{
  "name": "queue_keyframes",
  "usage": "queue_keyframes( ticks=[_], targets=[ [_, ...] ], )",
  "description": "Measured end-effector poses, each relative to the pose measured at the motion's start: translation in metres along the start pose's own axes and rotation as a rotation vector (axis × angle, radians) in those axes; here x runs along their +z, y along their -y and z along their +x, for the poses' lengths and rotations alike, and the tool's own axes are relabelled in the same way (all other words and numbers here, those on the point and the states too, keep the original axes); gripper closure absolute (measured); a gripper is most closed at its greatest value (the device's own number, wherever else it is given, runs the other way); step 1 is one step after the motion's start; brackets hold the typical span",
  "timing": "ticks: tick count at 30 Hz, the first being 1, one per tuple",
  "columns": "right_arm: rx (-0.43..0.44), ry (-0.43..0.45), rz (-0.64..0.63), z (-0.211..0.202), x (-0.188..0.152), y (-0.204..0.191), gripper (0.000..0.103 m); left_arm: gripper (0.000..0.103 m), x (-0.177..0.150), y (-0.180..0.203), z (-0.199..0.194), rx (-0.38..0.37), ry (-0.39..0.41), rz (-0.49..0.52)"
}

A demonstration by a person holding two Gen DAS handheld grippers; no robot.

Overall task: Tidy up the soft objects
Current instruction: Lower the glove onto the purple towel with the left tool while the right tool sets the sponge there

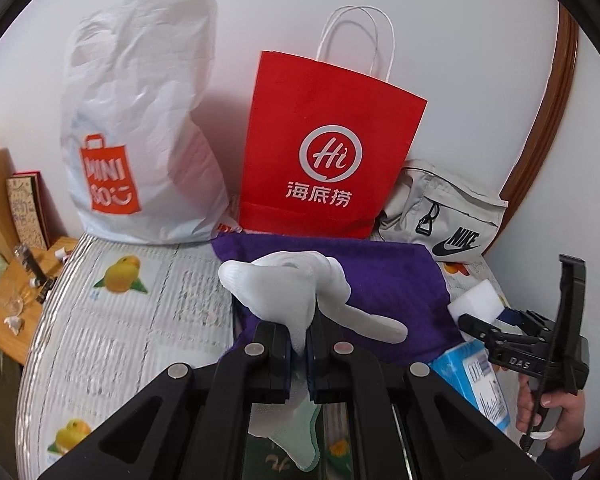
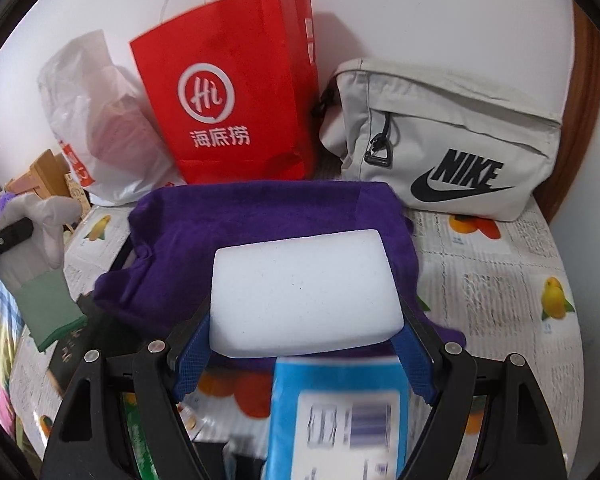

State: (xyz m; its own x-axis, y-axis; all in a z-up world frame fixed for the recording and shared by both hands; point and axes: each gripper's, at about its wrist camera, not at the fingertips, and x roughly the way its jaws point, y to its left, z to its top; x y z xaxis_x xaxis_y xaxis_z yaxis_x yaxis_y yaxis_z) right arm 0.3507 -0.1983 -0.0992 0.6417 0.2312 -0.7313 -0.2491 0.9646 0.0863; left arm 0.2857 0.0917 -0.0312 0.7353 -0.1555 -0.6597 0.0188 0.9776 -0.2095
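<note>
Left gripper (image 1: pixel 299 342) pinching a white glove (image 1: pixel 284 292) above the purple towel (image 1: pixel 396 276), right gripper (image 2: pixel 304 320) clamping a white sponge (image 2: pixel 304 292) over the towel, near the table's (image 1: pixel 140 320) back edge.

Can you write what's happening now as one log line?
left tongs: shut on white glove | right tongs: shut on white sponge | both above purple towel

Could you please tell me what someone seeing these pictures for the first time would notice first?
The bright red paper bag standing against the wall at the back draws the eye, above the purple towel spread on the table. Up front, the left gripper pinches a white glove, and the right gripper clamps a white sponge block.
</note>
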Motion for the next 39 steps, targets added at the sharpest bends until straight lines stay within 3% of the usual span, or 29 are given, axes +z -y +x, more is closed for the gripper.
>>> queue_keyframes(
  ticks=[16,28,36,39],
  targets=[
    [0.019,-0.115,-0.035,0.068,0.019,0.008,0.022,0.097,0.035,0.021,0.083,-0.057,-0.066,0.026],
    [0.027,-0.186,-0.052,0.096,0.023,0.010,0.022,0.097,0.032,0.016,0.158,-0.023,-0.184,0.039],
    [0.042,-0.252,-0.055,0.112,0.022,0.006,0.021,0.097,0.025,0.013,0.176,-0.008,-0.222,0.030],
    [0.038,-0.265,-0.036,0.115,0.022,0.009,0.019,0.090,0.025,0.014,0.178,0.000,-0.228,0.028]
  ],
)
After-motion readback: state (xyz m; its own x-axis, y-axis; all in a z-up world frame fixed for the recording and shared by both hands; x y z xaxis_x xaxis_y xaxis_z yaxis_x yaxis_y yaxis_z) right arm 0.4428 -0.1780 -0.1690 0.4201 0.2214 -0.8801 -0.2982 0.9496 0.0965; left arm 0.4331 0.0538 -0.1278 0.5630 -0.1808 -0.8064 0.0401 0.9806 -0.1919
